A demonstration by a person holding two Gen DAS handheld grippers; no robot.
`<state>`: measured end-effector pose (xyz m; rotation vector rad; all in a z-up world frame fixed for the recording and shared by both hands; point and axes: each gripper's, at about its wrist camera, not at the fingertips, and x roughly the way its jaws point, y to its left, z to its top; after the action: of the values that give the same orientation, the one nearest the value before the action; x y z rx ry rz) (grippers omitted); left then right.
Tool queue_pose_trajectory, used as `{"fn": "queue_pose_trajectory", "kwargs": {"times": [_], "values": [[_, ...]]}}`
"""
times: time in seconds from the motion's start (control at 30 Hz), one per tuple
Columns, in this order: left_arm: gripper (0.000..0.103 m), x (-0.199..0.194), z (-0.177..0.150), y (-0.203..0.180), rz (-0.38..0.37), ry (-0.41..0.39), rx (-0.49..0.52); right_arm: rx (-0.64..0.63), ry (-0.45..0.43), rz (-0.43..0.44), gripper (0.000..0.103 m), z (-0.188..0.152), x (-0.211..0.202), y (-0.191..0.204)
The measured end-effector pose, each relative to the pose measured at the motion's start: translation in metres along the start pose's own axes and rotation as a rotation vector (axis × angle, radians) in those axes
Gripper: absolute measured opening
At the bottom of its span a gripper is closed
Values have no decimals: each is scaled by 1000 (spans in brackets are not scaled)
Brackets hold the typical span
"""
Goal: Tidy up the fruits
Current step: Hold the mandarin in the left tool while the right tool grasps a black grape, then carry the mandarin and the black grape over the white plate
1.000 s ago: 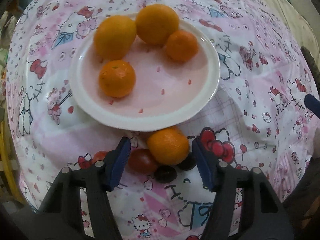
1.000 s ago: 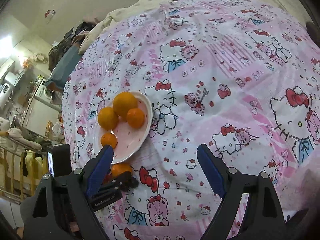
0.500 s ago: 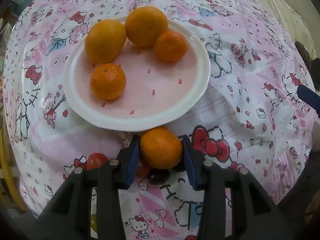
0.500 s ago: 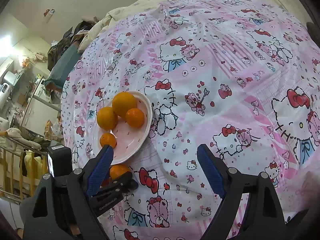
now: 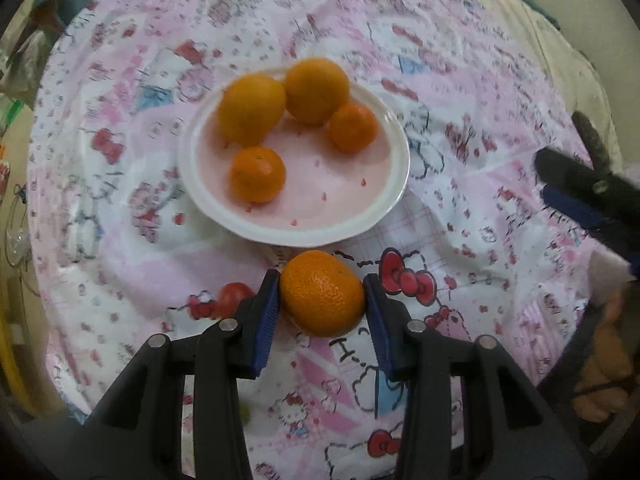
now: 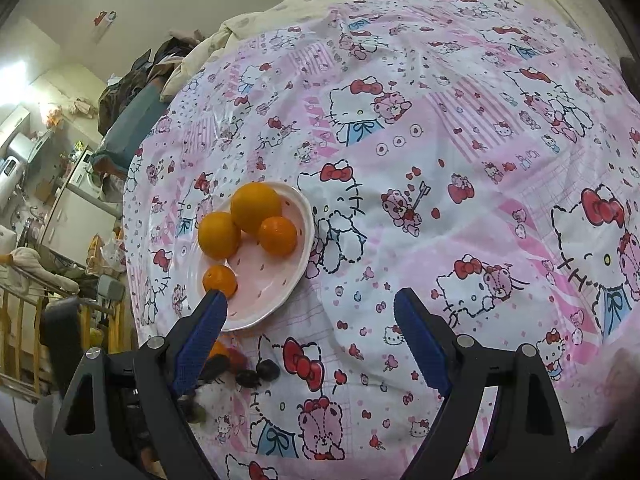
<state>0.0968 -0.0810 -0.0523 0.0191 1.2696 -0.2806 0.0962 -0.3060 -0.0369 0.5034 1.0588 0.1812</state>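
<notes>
Left wrist view: looks down and forward along the left hand-held gripper [image 5: 322, 300], close over the bed [image 5: 460, 92], plate [image 5: 396, 184] near centre frame. Right wrist view: looks down along the right hand-held gripper [image 6: 308, 316] from higher and farther back, taking in most of the bed [image 6: 460, 120] and room at left. Shared: plate [image 6: 298, 276], surrounding bedspread; the right gripper's finger [image 5: 576, 208] shows at the left view's right edge.

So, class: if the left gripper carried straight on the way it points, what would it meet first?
Probably the near rim of the white plate, just beyond the orange clamped in the left gripper; height above it is unclear.
</notes>
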Motion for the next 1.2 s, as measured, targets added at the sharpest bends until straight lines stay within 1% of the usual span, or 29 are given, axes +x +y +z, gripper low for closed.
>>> {"fn": "queue_pose_trajectory", "kwargs": {"times": [0.03, 0.1, 0.17, 0.23, 0.4, 0.47, 0.53, 0.57, 0.6, 0.63, 0.67, 0.7, 0.73, 0.77, 0.8, 0.83, 0.9, 1.0, 1.1, 1.13, 1.17, 1.2], "values": [[37, -6, 2, 2, -5, -10, -4, 0, 0, 2, 88, 0, 0, 1], [37, -21, 5, 7, -38, -23, -23, -3, 1, 5, 88, 0, 1, 3], [37, -36, 7, 14, -45, -41, -30, -10, 4, 22, 88, 0, 3, 5], [37, -44, 9, 18, -23, -61, -26, -14, 17, 48, 88, -1, 6, 8], [37, -59, 8, 36, 55, -118, -39, -12, 56, 75, 88, -5, 16, 14], [37, -58, 7, 48, 60, -127, -77, -11, 82, 85, 88, -7, 22, 16], [37, -54, 5, 58, 55, -123, -117, -8, 136, 93, 87, -11, 34, 17], [37, -52, 5, 63, 52, -118, -140, -6, 171, 95, 84, -13, 42, 17], [37, -50, 4, 66, 47, -112, -158, -5, 196, 98, 76, -16, 47, 17], [37, -48, 2, 71, 35, -102, -182, -10, 240, 105, 72, -20, 56, 19], [37, -48, 2, 73, 28, -97, -193, -21, 277, 107, 64, -23, 64, 21], [37, -47, 2, 76, 21, -92, -207, -29, 312, 111, 59, -28, 72, 23], [37, -47, 1, 77, 18, -92, -214, -29, 353, 126, 57, -32, 82, 26], [37, -48, 2, 79, 17, -94, -220, -29, 383, 135, 53, -36, 90, 29], [37, -49, 2, 80, 15, -95, -223, -37, 408, 137, 48, -39, 97, 32], [37, -50, 3, 80, 9, -97, -229, -52, 425, 128, 46, -43, 103, 36], [37, -51, 4, 82, -4, -100, -238, -72, 448, 103, 42, -47, 113, 41], [37, -54, 4, 84, -10, -104, -243, -77, 457, 68, 38, -50, 123, 41], [37, -54, 4, 87, -22, -100, -252, -75, 464, 48, 36, -49, 128, 39], [37, -53, 4, 88, -24, -97, -255, -89, 465, 26, 33, -50, 130, 40], [37, -53, 4, 88, -26, -94, -257, -100, 466, 12, 28, -51, 131, 40], [37, -52, 4, 88, -28, -92, -258, -105, 467, 9, 29, -52, 132, 40]]}}
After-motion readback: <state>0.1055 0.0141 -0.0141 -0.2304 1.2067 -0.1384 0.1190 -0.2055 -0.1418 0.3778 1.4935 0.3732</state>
